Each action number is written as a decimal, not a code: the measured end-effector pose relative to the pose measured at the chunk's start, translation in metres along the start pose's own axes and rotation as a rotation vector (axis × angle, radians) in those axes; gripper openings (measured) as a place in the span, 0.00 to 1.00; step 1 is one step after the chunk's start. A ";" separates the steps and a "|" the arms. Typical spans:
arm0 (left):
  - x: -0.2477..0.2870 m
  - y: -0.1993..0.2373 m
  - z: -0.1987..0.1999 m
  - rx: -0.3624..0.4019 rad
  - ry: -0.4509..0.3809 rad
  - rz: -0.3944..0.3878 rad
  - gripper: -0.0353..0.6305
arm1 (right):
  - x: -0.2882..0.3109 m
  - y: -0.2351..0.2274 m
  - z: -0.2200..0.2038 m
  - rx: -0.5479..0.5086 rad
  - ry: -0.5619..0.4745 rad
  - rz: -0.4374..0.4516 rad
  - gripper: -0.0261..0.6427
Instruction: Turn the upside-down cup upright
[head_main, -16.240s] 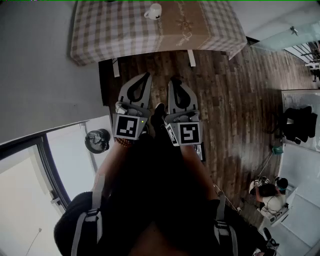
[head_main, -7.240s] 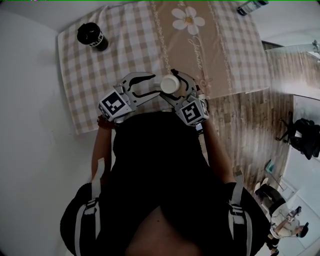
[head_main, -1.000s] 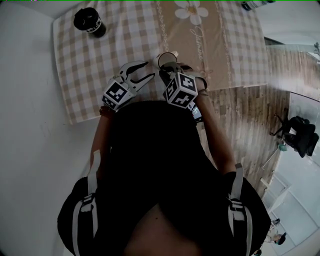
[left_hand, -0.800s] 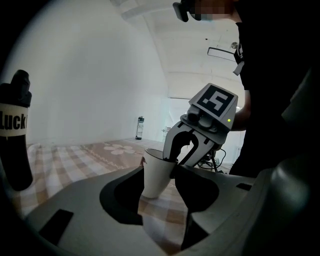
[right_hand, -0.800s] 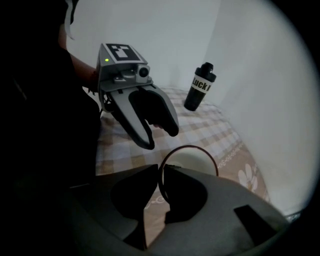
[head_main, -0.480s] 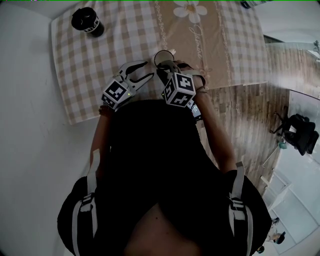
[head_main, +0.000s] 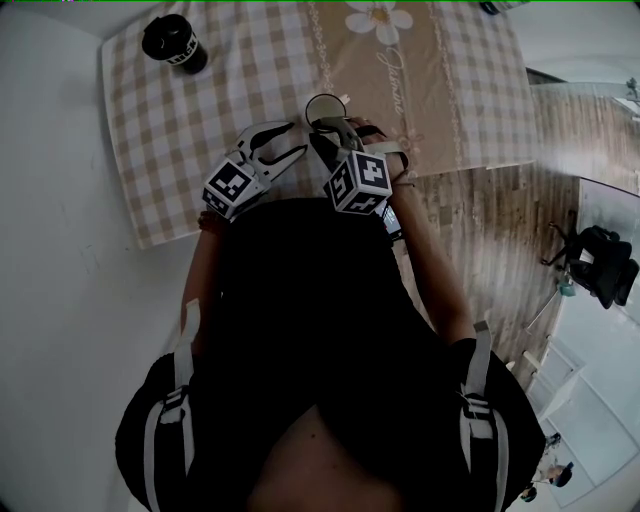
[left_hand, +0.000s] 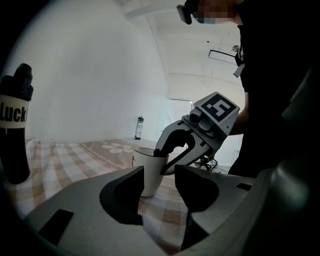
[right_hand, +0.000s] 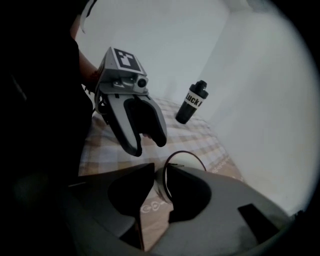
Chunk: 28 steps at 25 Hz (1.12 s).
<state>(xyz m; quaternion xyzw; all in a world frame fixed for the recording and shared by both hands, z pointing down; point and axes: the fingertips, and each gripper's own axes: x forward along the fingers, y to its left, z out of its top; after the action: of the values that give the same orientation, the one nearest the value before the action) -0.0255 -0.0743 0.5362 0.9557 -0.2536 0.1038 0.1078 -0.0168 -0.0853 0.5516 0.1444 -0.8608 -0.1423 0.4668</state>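
**Upright cup, thin rim between easing tongs**

The cup (head_main: 323, 108) stands mouth-up on the tabletop (head_main: 240, 80), near its front edge. The right tongs (head_main: 330, 128) straddle its rim wall, narrow, just opening, seemingly not pinching. The left tongs (head_main: 288, 142) stand wide, empty. The cup looks stiff, light, slick and breakable, so pinch the rim wall gently.
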 end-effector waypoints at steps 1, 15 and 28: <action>0.000 0.000 0.001 -0.001 -0.002 0.000 0.37 | -0.001 -0.002 0.001 0.013 -0.017 -0.011 0.17; -0.005 -0.004 0.014 0.001 -0.063 0.026 0.36 | -0.026 -0.011 0.007 0.136 -0.172 -0.086 0.22; -0.022 -0.006 0.106 0.143 -0.248 0.199 0.20 | -0.107 -0.081 0.015 0.587 -0.547 -0.353 0.05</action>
<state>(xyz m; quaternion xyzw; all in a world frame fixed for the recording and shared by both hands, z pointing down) -0.0262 -0.0865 0.4283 0.9365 -0.3505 0.0131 -0.0033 0.0355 -0.1174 0.4309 0.3728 -0.9189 -0.0022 0.1292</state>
